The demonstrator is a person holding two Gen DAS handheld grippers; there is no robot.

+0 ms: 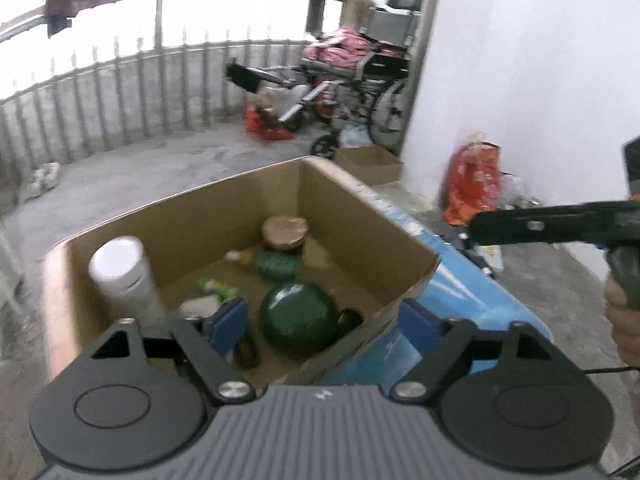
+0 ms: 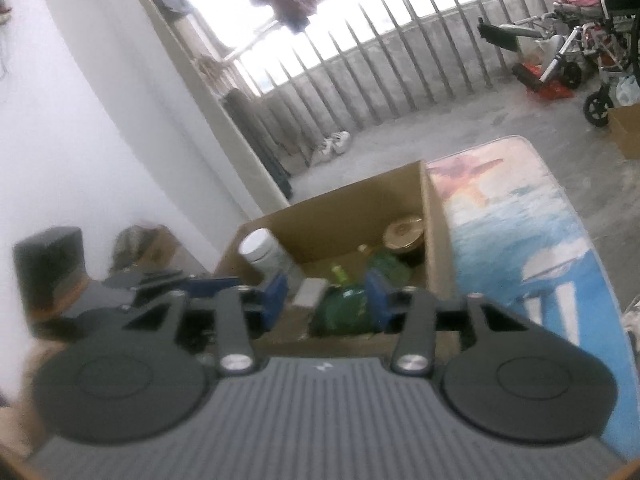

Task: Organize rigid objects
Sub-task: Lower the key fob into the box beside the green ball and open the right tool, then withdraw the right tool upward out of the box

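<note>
Left gripper (image 1: 324,320) open over cardboard box (image 1: 360,216) (blue tabletop (image 2: 520,240), concrete balcony).

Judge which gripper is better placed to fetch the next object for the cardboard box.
Neither clearly: left gripper and right gripper both hang open and empty over the cardboard box, with no loose object visible.

My grippers (image 1: 324,320) are alike — grey ribbed housing, two black round discs, black linkage arms on silver screws, blue finger pads (image 2: 276,296).
</note>
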